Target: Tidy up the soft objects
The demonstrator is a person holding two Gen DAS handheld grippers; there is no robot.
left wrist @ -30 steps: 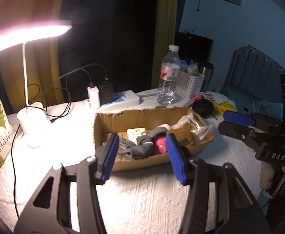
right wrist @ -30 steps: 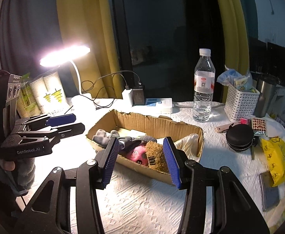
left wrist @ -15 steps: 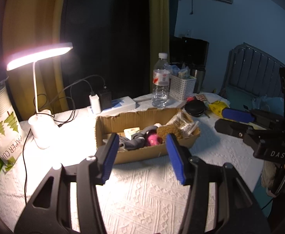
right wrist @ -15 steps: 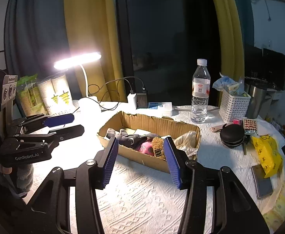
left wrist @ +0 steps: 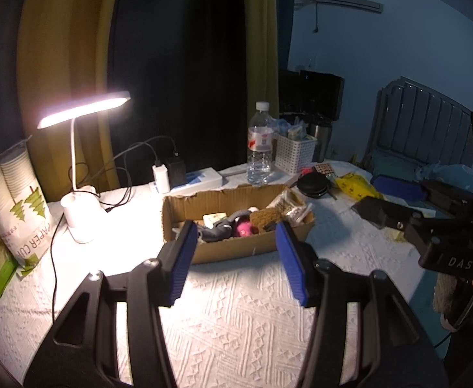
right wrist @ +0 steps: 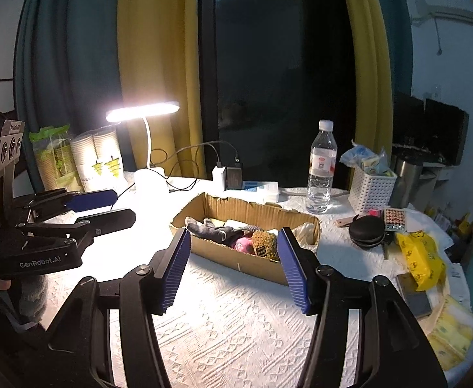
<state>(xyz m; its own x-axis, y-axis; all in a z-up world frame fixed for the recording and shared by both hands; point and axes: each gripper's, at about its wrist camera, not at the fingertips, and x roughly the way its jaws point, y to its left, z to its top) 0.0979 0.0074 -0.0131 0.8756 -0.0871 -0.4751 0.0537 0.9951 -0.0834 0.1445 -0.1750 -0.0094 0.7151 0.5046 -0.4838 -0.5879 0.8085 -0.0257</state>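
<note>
A shallow cardboard box (left wrist: 236, 252) (right wrist: 252, 263) sits mid-table on a white textured cloth. In it lie grey socks (left wrist: 218, 230) (right wrist: 210, 231), a pink soft toy (left wrist: 243, 229) (right wrist: 243, 244), a brown plush (left wrist: 264, 219) (right wrist: 264, 242) and a crinkly bag (left wrist: 290, 205). My left gripper (left wrist: 233, 265) is open and empty, held back above the cloth in front of the box. My right gripper (right wrist: 233, 266) is open and empty, also back from the box. Each gripper shows in the other's view, the right (left wrist: 395, 200) and the left (right wrist: 100, 207).
A lit desk lamp (left wrist: 81, 216) stands left of the box with cables and chargers (left wrist: 168, 176). Paper cup packs (left wrist: 10, 207) are at far left. A water bottle (right wrist: 322, 168), white basket (right wrist: 370, 189), black round case (right wrist: 366, 231) and yellow packet (right wrist: 421, 257) are to the right.
Both grippers have pulled back and up from the box, which now looks smaller and farther. Both stay open and empty.
</note>
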